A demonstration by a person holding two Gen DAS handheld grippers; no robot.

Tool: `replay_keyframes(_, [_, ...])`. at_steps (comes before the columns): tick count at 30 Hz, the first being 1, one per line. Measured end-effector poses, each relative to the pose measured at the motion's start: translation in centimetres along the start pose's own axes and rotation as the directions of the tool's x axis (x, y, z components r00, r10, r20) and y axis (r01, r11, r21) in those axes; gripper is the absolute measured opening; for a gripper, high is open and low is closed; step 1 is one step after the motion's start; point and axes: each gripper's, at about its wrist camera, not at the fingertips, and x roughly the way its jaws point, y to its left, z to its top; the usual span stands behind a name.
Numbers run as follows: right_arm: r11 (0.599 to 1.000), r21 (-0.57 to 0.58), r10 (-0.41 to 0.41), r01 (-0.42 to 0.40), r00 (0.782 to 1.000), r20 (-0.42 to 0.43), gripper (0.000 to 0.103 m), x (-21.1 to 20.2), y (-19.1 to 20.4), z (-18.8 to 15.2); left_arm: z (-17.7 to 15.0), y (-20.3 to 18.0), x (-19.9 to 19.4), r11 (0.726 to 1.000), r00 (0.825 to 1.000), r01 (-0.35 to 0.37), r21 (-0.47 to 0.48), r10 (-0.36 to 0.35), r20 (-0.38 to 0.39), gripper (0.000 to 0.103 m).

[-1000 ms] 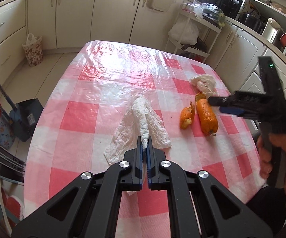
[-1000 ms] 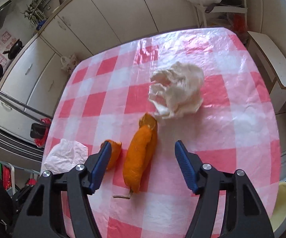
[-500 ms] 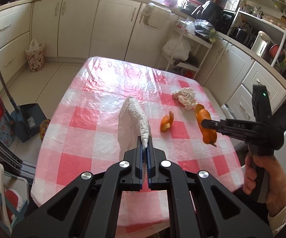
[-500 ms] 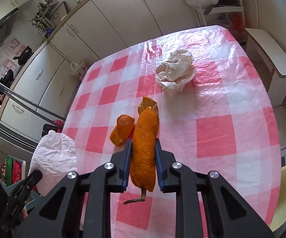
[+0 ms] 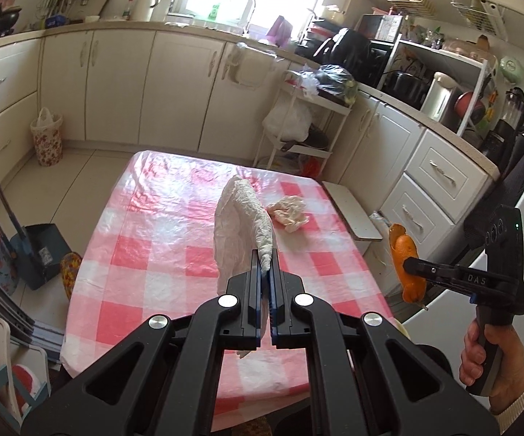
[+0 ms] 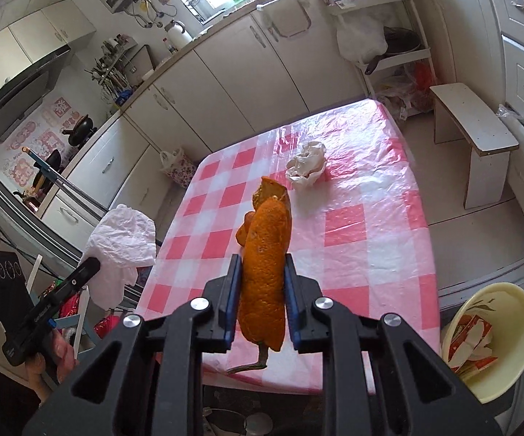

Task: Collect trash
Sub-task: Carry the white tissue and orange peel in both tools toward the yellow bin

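Observation:
My left gripper [image 5: 266, 267] is shut on a crumpled white paper towel [image 5: 242, 225] and holds it high above the red-and-white checked table [image 5: 160, 250]. It also shows in the right wrist view [image 6: 122, 243]. My right gripper [image 6: 262, 272] is shut on a long orange peel [image 6: 265, 272], held up off the table's near right side; the peel also shows in the left wrist view [image 5: 407, 265]. A smaller orange peel piece [image 6: 243, 230] peeks out behind the long one. A crumpled white tissue [image 6: 307, 165] lies on the table's far right.
A cream bin [image 6: 494, 334] with paper scraps inside stands on the floor at the table's near right corner. A white stool [image 6: 472, 134] stands right of the table. A dustpan [image 5: 40, 250] and broom stand left. Kitchen cabinets ring the room.
Both grippers have risen well above the table, carrying the paper towel and the long orange peel. The right gripper closed on the peel within the last second.

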Motion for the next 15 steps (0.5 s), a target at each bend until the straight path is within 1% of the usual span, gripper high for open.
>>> replay_keyframes(5, [1.000, -0.009, -0.027, 0.027, 0.999, 0.035, 0.023, -2.2, -0.8, -1.5, 0.3, -2.3, -0.9, 0.999, 0.999, 0.029, 0.031, -0.030, 0.014, 0.004])
replay_keyframes(11, [0.998, 0.027, -0.052, 0.050, 0.996, 0.069, 0.023, -4.7, -2.9, -3.1, 0.3, -4.4, -1.3, 0.997, 0.998, 0.058, 0.058, -0.059, 0.010, 0.004])
replay_keyframes(15, [0.995, 0.042, -0.090, 0.086, 0.992, 0.084, 0.023, -5.8, -4.2, -4.0, 0.1, -6.0, -1.2, 0.993, 0.996, 0.086, 0.077, -0.087, 0.001, 0.004])
